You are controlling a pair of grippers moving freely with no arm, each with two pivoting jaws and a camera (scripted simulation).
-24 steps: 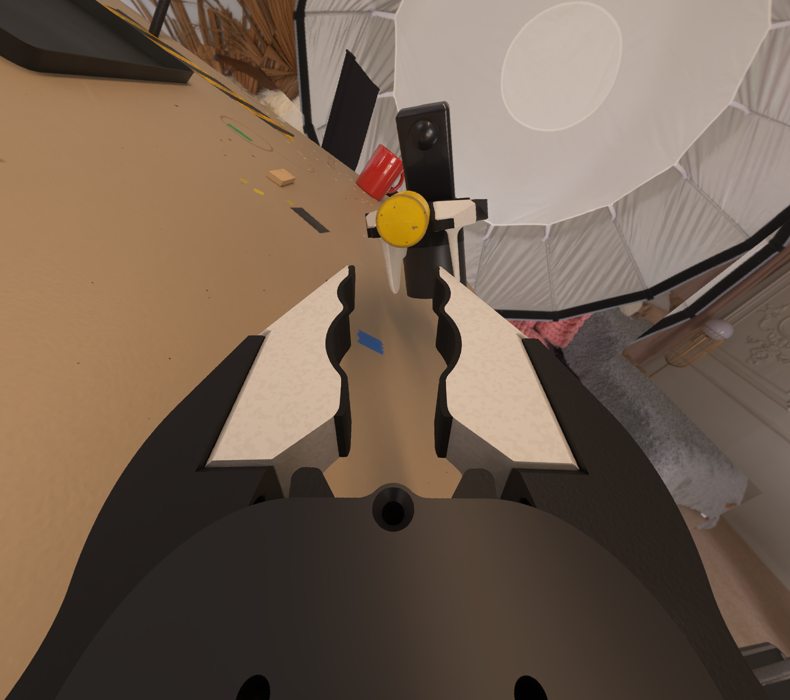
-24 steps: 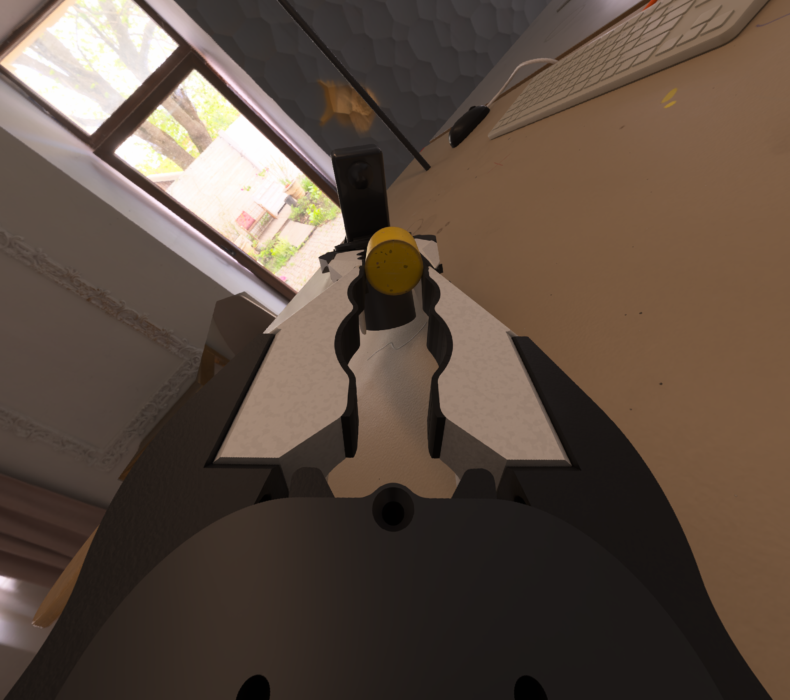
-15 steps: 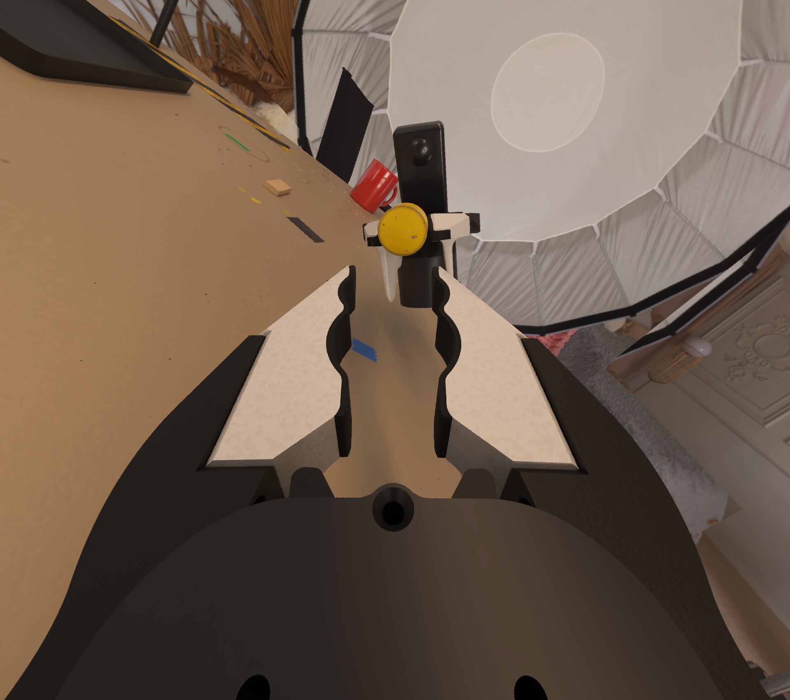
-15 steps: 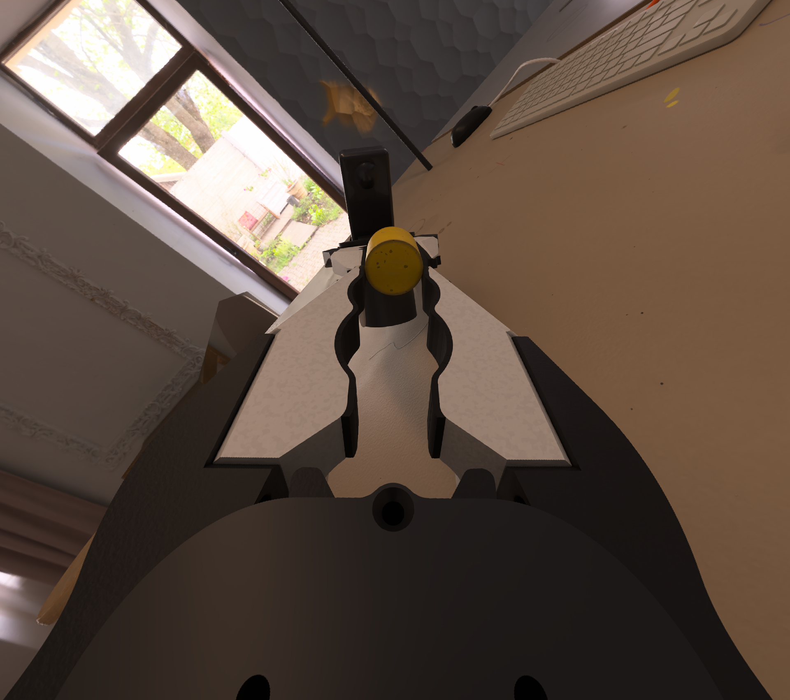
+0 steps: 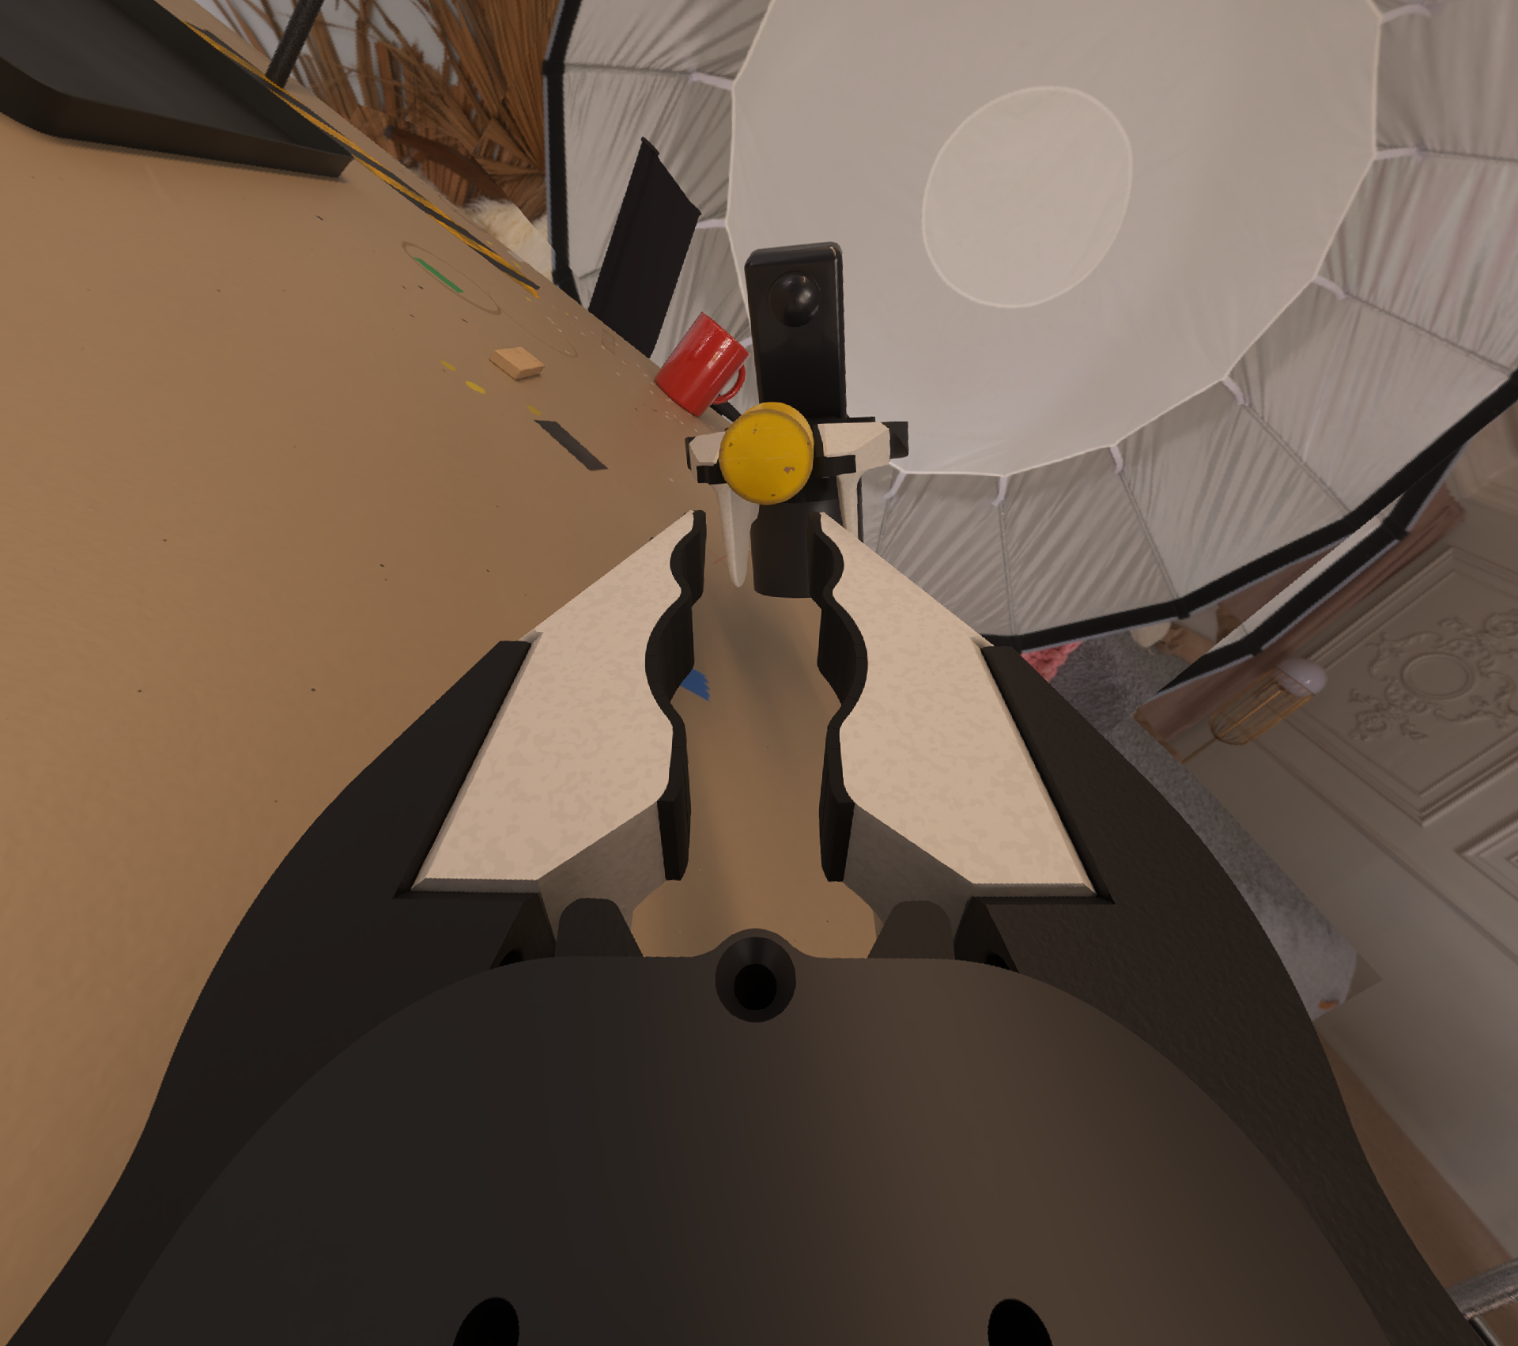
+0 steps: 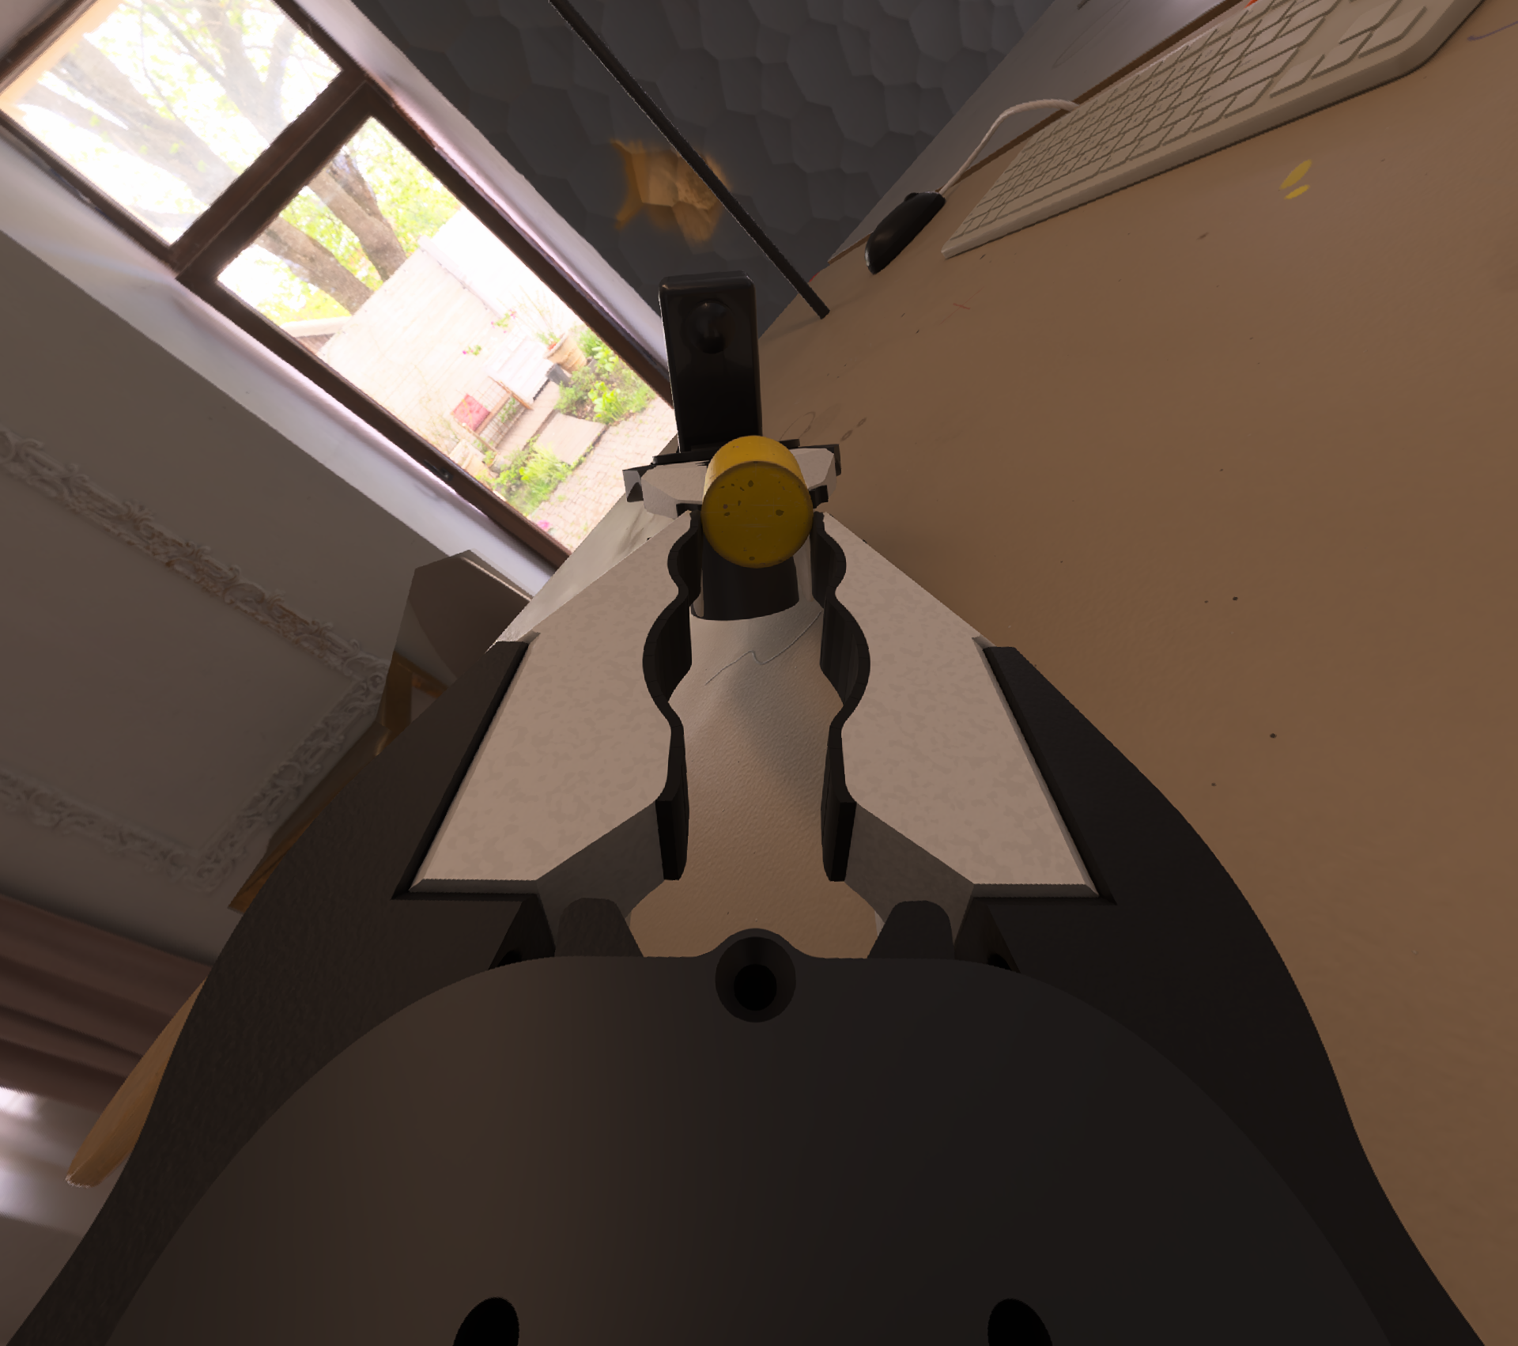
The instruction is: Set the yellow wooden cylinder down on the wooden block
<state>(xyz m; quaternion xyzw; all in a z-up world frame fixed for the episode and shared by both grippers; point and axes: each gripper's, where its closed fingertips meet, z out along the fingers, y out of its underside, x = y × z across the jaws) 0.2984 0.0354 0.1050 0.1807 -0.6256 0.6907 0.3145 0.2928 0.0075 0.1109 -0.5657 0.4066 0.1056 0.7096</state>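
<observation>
Grip: the yellow wooden cylinder (image 6: 754, 514) is held at the very tips of the right gripper (image 6: 754, 536). The jaws are parted only by the cylinder's width and closed on its sides. One round end face is turned back toward the right wrist camera. It is carried in the air, clear of the brown table (image 5: 205, 526).

Left gripper (image 5: 760, 526): its jaws are partly open and nothing is held between them. It is pointed at the right gripper, tip facing tip.

Landmark: the red mug (image 5: 702, 362) near the table's edge.

- In the left wrist view the cylinder is seen just below and right of the mug.
- The small flat pale wooden block (image 5: 516, 362) lies to the mug's left, on the table, with nothing on it.

Change over the last second:

- Little is altered in the right wrist view. The cylinder is seated at the fingertips exactly as before, so no slip is noted.
- In the left wrist view the whole scene has drifted a little. The mug, block and cylinder are shifted slightly down the frame, and the blue tape mark (image 5: 698, 686) is now half hidden behind the left finger. A small swing of the left gripper is indicated, not a transfer.

Judgement: the carry stage is not finished. The cylinder must be brought past the mug to the block, turned onto an end face, lowered, then released.
</observation>
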